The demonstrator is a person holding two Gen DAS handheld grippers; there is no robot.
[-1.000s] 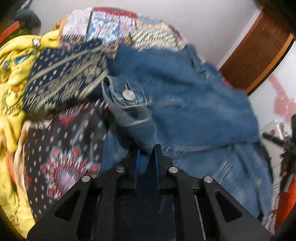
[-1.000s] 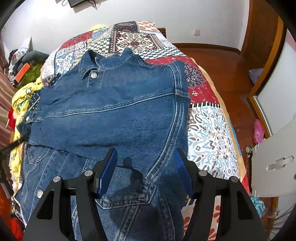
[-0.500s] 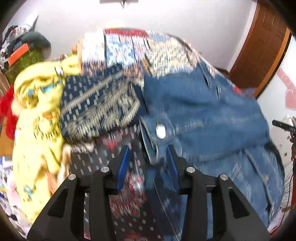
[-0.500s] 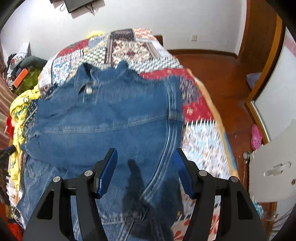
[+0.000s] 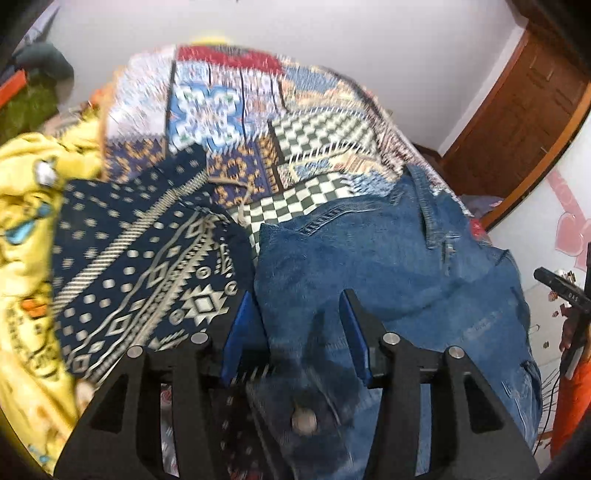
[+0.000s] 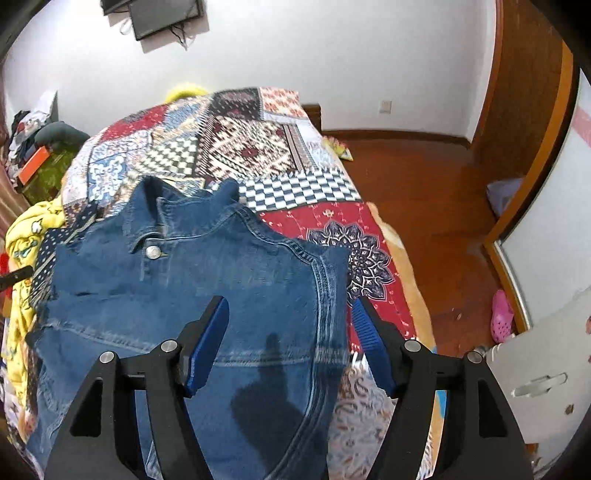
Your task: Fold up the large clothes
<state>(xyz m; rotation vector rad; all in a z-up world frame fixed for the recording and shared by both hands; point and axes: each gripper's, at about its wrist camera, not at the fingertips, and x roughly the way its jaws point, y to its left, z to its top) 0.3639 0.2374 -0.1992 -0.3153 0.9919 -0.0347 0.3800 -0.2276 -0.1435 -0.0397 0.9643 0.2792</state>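
- While both tools hang over the bed, the blue denim jacket [image 6: 192, 295] lies spread on the multicoloured patchwork quilt [image 6: 258, 147], filling centre and lower left of the right wrist frame; collar at upper centre, one silver metal button [image 6: 153, 252] just below it.
- Right gripper [image 6: 290, 334]: jaws wide apart, nothing between the blue pads [image 6: 207, 347]. Left finger sits over the denim, right finger over the jacket's right edge where it meets the red quilt patch. Contact with fabric: cannot tell.
- Left gripper [image 5: 303, 328]: jaws apart, not clamped. Denim jacket [image 5: 388, 277] fills centre and right of the left wrist frame, running down between the blue pads [image 5: 240, 332]; whether they touch it is unclear, frame is motion-blurred.
- Second silver button [image 5: 303, 422] at bottom centre of the left wrist frame, below the fingers.
- Navy cloth with cream geometric print [image 5: 147, 266] at left centre, just beside the jacket's left edge.
- Yellow printed fabric [image 5: 26, 229] along the far left edge.
- Brown wooden door [image 5: 517, 122] upper right of the left wrist frame; brown wooden floor [image 6: 424, 192] right of the bed in the right wrist frame.
- Black wall-mounted screen [image 6: 166, 14] at the top, left of centre.
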